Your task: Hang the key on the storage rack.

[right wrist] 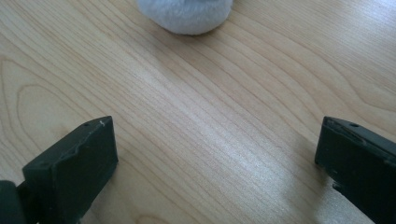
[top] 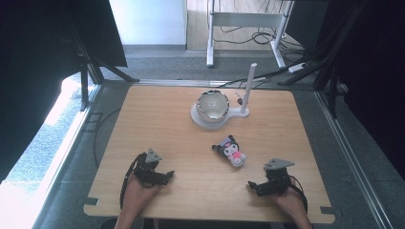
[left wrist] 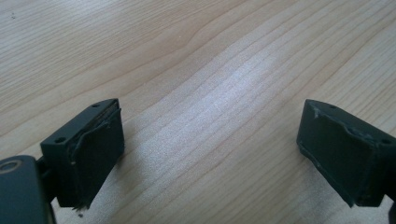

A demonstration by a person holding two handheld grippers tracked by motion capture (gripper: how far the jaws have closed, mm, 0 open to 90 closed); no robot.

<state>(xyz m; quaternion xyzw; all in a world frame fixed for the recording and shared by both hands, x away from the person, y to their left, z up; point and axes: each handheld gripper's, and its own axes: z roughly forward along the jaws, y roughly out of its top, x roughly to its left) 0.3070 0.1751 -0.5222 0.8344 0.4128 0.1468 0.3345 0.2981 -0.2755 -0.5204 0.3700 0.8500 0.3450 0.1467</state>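
Table (top: 157, 119): light wooden top with visible grain, seen from above, on grey floor with dark curtains at either side.
White stand (top: 217, 118): flat white base at the far middle of the table, with a slim white post (top: 249, 88) rising upright at its right end.
Bowl (top: 213, 105): round, pale inside with a dark patterned rim, seated on the white base, left of the post.
Left gripper (top: 168, 175): low at the near left of the table, held in a hand (top: 138, 193) entering from the bottom edge; grey three-cornered plate on top, black cable looping beside it. Jaws spread wide apart in the left gripper view (left wrist: 210, 149), nothing but bare wood between them.
Right gripper (top: 251, 185): low at the near right, held in the other hand (top: 289, 200), pointing toward the left gripper. Jaws likewise spread wide in the right gripper view (right wrist: 215, 158), nothing between them.
Plush toy (top: 231, 150): small doll, black and purple head, pale pink body, lying on its back on the table between the bowl and the right gripper, apart from both. A soft white part of it (right wrist: 186, 14) at the top edge of the right gripper view, beyond the jaws, not touching.
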